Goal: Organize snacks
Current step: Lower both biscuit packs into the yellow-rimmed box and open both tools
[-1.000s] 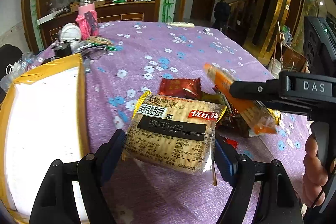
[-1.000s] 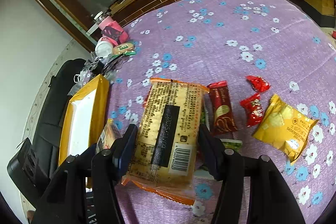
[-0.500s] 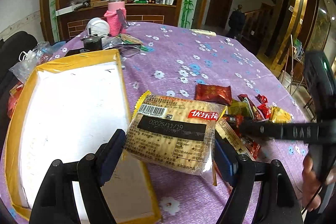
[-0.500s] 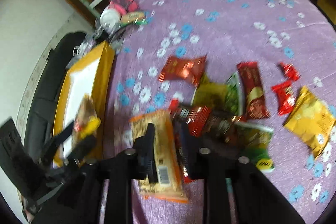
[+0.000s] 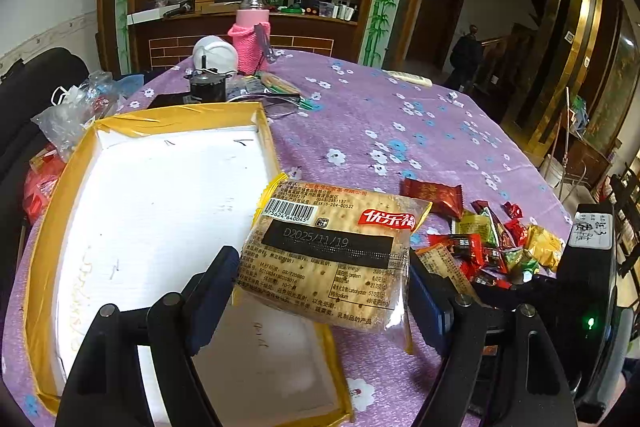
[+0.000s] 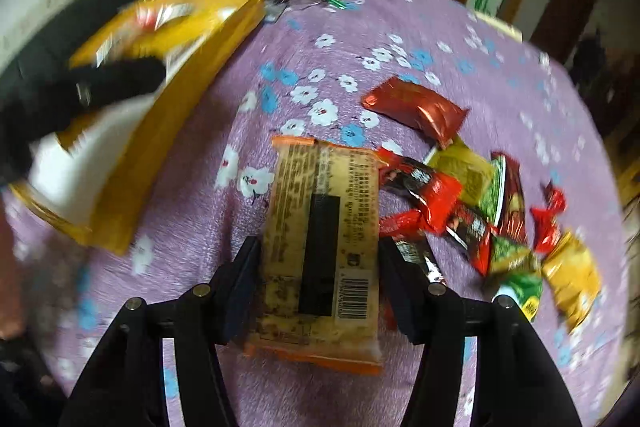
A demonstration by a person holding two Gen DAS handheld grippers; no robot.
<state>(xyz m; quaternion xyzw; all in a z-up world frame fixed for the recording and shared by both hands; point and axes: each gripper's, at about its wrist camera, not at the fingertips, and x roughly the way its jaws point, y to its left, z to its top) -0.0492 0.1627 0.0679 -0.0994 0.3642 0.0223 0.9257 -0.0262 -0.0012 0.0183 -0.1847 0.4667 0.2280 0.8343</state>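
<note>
Snacks are being sorted into the box (image 5: 160,195), and two cracker packs are in transit at once. The yellow pack (image 5: 332,255) is pinched between the fingers of the left gripper (image 5: 324,291). A second ago only a strip of the box showed far to the left of those fingers; now the white floor lies directly ahead and below, and the pack's left end overhangs the yellow rim while its right end is over the tablecloth (image 5: 400,115). The carry is thus judged nearly done: a little more travel leftward and the pack could be let go inside.

The orange pack (image 6: 324,243) is clamped by the right gripper (image 6: 320,279). Half a second ago that gripper was seen with its fingers nearly together down at the pile; now the pack spans the gap, so it appears to have been regripped. Whether it is lifted clear of the cloth cannot be told, as the view is blurred by motion.

The pile (image 6: 472,203) of small wrapped snacks lies just right of the right gripper's fingers, with the red packet (image 6: 416,111) ahead of them. The box is up and to the left, still apart from the orange pack. Most of the sorting is judged to remain.
</note>
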